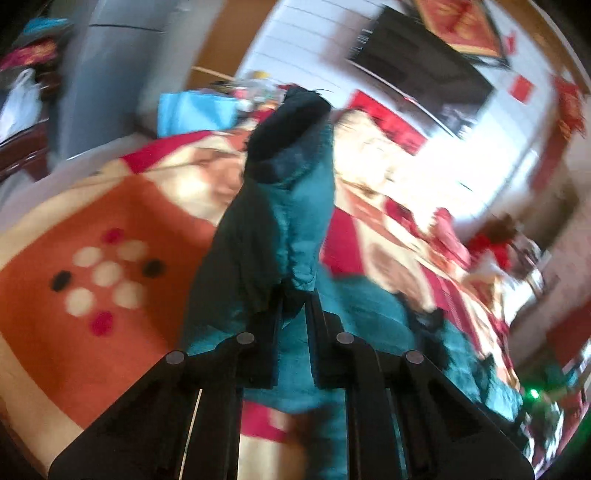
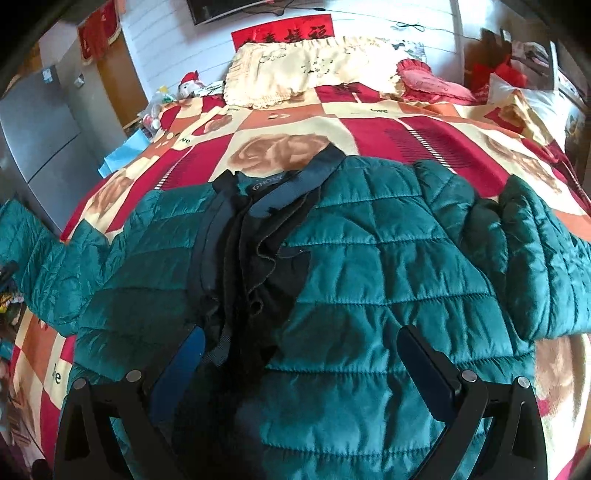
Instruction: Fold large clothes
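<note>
- your left gripper (image 1: 293,295) is clamped on a fold of the jacket (image 1: 291,206); its fingers are close together with teal cloth pinched between them, and a sleeve-like length of the jacket rises in front of the lens to a dark cuff.
- the left view is blurred, so fine detail there cannot be told.
- your right gripper (image 2: 299,354) has its fingers spread wide apart, holding nothing, above the lower front of the jacket (image 2: 369,266).
- the jacket is a teal quilted one, lying front-up and spread across the bed (image 2: 424,129), collar toward the headboard end, front open so the dark lining (image 2: 255,266) shows down the middle.
- one sleeve runs out to the right of the right view, the other off to the left edge.
- the bed carries a patchwork cover in red, cream and orange squares with rose prints; in the left view an orange square with pale and dark dots lies beside the gripper.
- a cream frilled pillow (image 2: 306,70) lies at the head of the bed, a red pillow (image 2: 432,83) just beside it.
- the wall (image 2: 166,40) behind is white and panelled, with a red banner (image 2: 284,31) bearing dark characters and a dark screen (image 2: 221,9) above.
- a grey fridge (image 2: 40,140) stands at the left, next to a wooden door (image 2: 118,81).
- a blue sheet (image 2: 122,155) lies at the bed's left edge.
</note>
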`<state>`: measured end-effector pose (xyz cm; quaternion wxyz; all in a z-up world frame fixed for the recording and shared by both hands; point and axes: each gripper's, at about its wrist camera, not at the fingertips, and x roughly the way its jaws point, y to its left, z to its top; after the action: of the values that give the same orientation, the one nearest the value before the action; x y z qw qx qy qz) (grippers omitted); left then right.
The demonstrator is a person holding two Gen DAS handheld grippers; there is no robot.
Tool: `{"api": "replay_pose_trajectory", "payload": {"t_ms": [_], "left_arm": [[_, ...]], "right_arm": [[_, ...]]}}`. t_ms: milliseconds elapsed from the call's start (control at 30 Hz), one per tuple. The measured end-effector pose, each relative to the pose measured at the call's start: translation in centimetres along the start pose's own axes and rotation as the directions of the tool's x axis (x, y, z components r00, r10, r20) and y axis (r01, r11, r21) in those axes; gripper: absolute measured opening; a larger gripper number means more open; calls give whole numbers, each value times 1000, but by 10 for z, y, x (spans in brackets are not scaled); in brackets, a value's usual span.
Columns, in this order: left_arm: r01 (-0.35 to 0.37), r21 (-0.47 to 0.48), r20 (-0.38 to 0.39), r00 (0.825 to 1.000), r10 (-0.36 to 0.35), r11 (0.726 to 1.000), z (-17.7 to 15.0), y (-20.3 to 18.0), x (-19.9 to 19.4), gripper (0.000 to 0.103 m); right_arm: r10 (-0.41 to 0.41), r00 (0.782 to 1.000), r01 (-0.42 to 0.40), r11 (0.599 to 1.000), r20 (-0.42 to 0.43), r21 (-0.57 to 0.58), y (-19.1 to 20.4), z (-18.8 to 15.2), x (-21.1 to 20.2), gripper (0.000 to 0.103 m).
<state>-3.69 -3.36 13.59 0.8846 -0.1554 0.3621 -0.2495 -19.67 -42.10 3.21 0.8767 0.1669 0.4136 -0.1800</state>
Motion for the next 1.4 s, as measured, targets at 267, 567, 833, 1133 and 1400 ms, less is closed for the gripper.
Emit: {"api": "replay_pose_trajectory", "payload": {"t_ms": [267,567,833,1133,1400], "left_arm": [[111,150,-131,987,-92,982,-56,-101,29,11],[6,296,-132,991,35,955,-93,-121,43,11],[-107,248,-94,987,134,963,-98,-85,30,12],[-207,139,-64,974,217,969,-88,-35,32,12],[-98,-59,-95,991,93,993,-76,11,31,12]], "right_arm": [[5,1000,-6,999,15,33,-15,-8,-17,103],[18,1000,-18,999,-2,51,-35,-19,-25,103],[133,991,-132,989,-15,63,-17,-17,-14,103],[404,913,-404,915,-48,19,78,16,17,103],[517,850,-519,854,-101,7,153,49,73,103]]}}
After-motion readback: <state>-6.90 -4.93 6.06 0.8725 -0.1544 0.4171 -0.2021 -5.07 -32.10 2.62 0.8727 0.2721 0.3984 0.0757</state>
